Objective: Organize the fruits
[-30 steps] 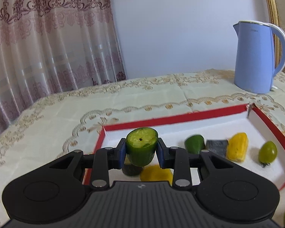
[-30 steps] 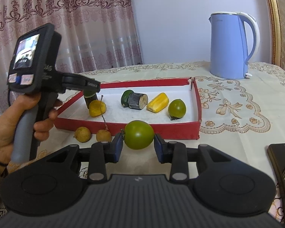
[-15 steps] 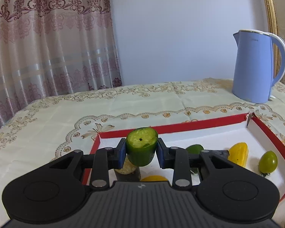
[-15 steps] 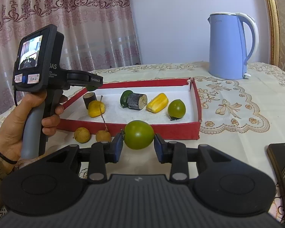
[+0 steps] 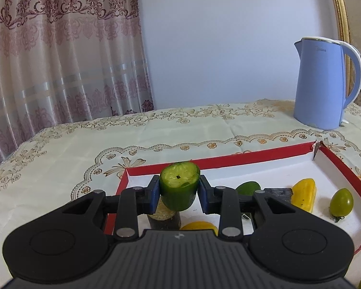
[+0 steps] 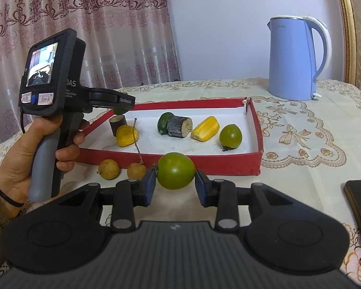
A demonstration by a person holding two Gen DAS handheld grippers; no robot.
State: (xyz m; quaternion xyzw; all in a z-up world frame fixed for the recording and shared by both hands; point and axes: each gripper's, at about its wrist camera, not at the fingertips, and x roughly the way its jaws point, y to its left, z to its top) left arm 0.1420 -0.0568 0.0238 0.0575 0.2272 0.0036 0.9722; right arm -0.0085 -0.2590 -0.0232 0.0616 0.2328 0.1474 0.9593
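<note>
My left gripper (image 5: pixel 179 196) is shut on a green cucumber piece (image 5: pixel 179 187) and holds it above the left end of the red-walled white tray (image 5: pixel 252 155), over a dark stub (image 5: pixel 164 218). In the right wrist view the left gripper (image 6: pixel 119 107) hangs over that stub (image 6: pixel 117 124). My right gripper (image 6: pixel 175 187) has its pads on either side of a round green fruit (image 6: pixel 176 170) in front of the tray (image 6: pixel 204 162). The tray holds a yellow fruit (image 6: pixel 126 134), a green piece (image 6: pixel 164 122), a dark cylinder (image 6: pixel 180 127), a yellow piece (image 6: pixel 205 128) and a green fruit (image 6: pixel 230 136).
Two brown longans (image 6: pixel 109 169) (image 6: pixel 136 170) lie on the tablecloth in front of the tray. A blue kettle (image 6: pixel 293 59) stands at the back right. A dark flat device (image 6: pixel 359 204) lies at the right edge. A curtain hangs behind.
My left gripper has risen and drawn back a little with the cucumber piece still in it. The right gripper and the green fruit have stayed put.
</note>
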